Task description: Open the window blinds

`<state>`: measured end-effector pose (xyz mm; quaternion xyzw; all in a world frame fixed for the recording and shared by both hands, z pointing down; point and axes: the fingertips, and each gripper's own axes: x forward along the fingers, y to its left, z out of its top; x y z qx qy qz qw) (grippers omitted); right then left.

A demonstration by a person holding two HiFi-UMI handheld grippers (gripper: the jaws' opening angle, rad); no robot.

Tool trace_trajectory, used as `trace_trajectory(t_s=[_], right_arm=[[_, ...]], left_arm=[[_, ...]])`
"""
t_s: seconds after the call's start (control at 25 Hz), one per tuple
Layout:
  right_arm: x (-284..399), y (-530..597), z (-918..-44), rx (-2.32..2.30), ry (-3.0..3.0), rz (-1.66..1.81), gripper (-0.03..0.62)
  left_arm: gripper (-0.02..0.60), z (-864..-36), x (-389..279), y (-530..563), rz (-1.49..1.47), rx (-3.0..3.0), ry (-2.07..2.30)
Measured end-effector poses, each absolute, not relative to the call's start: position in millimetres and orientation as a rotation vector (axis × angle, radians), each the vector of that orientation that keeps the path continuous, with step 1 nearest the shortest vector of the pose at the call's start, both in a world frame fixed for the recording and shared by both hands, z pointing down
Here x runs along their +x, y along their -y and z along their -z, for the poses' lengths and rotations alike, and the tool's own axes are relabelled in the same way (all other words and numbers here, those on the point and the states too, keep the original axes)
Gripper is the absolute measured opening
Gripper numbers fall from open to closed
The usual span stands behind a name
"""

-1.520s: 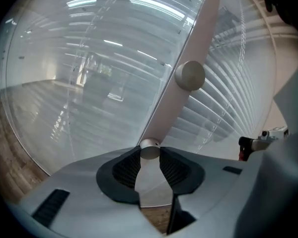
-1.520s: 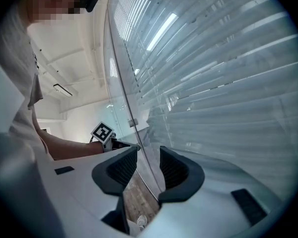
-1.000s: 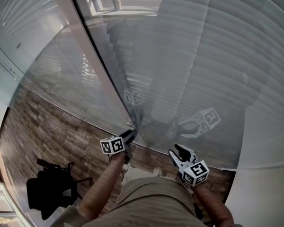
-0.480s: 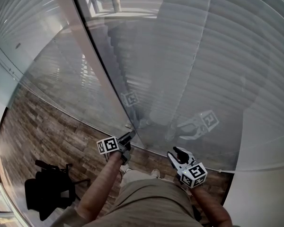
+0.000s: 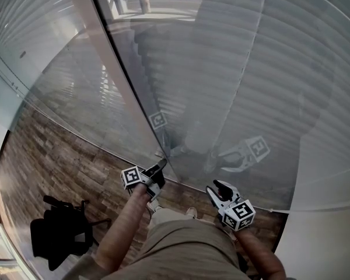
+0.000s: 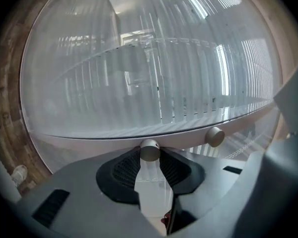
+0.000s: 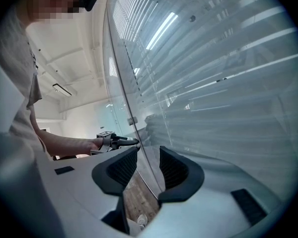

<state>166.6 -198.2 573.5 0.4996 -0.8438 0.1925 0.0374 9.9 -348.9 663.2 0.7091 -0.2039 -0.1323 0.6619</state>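
The window blinds point(image 5: 227, 74) hang lowered behind the glass pane point(image 5: 181, 127) in front of you, their slats covering it from top to bottom edge. At the foot of the pane, on the pale bottom rail point(image 6: 89, 142), two small round metal knobs stand side by side. Your left gripper point(image 5: 160, 167) is held level against this rail, and its fingers are closed on the nearer knob point(image 6: 150, 150), which sits between the pad tips with both pads touching it. The second knob point(image 6: 214, 136) stands free just beside it. Your right gripper point(image 5: 217, 188) is well apart to the right, close to the glass; its fingers stand moderately apart with nothing gripped between the pads. Its reflection point(image 5: 245, 151) shows in the pane. Below you lies a wood-plank floor point(image 5: 58, 156), with a black chair point(image 5: 61, 235) to your left.
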Motion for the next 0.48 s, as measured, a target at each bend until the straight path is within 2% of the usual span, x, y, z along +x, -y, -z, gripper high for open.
trace_trajectory(t_s=[0.48], right_arm=[[166.7,197.1,-575.4,1.528,2.590,-0.590,0.137]], left_arm=[[0.135,-664.9,10.6,348.4,0.468,1.391,0.336]])
